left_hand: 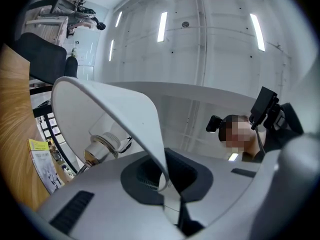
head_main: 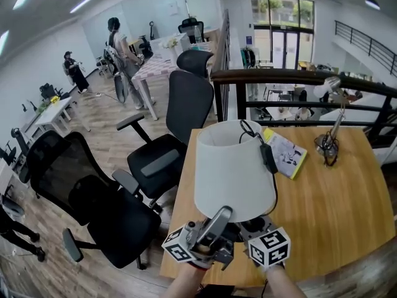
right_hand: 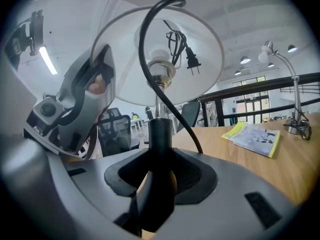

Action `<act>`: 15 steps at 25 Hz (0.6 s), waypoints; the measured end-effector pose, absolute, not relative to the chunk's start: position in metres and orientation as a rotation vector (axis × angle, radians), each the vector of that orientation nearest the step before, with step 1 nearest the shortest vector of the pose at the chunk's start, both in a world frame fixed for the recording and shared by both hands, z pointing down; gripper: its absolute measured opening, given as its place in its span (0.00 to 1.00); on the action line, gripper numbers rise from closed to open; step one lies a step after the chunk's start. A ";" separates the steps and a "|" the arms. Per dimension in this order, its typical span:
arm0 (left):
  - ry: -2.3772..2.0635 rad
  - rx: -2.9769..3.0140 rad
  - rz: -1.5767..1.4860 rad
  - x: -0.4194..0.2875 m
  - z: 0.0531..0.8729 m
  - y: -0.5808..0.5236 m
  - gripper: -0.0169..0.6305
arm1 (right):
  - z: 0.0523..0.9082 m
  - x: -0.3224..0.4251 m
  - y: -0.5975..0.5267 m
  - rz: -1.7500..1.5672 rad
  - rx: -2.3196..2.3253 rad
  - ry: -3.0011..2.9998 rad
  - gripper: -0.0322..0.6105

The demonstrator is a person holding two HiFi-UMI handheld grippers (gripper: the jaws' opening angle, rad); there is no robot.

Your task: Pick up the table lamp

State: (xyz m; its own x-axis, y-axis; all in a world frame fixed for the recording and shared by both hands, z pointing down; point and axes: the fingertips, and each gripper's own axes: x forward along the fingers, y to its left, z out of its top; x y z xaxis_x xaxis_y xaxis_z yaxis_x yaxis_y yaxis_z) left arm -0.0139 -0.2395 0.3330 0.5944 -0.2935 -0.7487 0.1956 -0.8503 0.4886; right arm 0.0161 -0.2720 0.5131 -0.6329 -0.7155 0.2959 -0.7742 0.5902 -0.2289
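Observation:
The table lamp's white shade (head_main: 234,166) fills the middle of the head view, above the near edge of the wooden table (head_main: 335,210). My left gripper (left_hand: 165,184) is shut on the shade's lower rim (left_hand: 150,129); the bulb socket (left_hand: 100,146) shows inside the shade. My right gripper (right_hand: 159,179) is shut on the lamp's black stem (right_hand: 159,139) under the shade (right_hand: 160,54). The lamp's black cord (right_hand: 150,59) loops over the shade and its plug (right_hand: 192,59) hangs inside. Both marker cubes (head_main: 268,247) sit just below the shade.
A yellow booklet (head_main: 284,153) and a small silver desk lamp (head_main: 329,138) are on the far part of the table. A dark railing (head_main: 298,76) runs behind it. Two black office chairs (head_main: 180,123) (head_main: 93,197) stand to the left. People stand far off at the back left.

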 end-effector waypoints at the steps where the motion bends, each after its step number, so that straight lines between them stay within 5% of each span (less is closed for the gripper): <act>1: -0.072 2.290 -1.214 -0.013 0.331 -0.239 0.04 | 0.510 0.017 -0.272 0.500 1.256 -2.645 0.28; 15: -0.025 2.334 -1.221 -0.005 0.307 -0.230 0.04 | 0.485 0.026 -0.272 0.465 1.319 -2.662 0.28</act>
State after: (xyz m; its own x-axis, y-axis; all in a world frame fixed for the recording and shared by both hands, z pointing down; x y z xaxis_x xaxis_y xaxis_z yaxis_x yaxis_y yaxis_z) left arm -0.0050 -0.2299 0.3066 0.5972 -0.2408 -0.7651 0.2096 -0.8739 0.4387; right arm 0.0261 -0.2716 0.4846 -0.6081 -0.7523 0.2537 -0.7937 0.5694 -0.2140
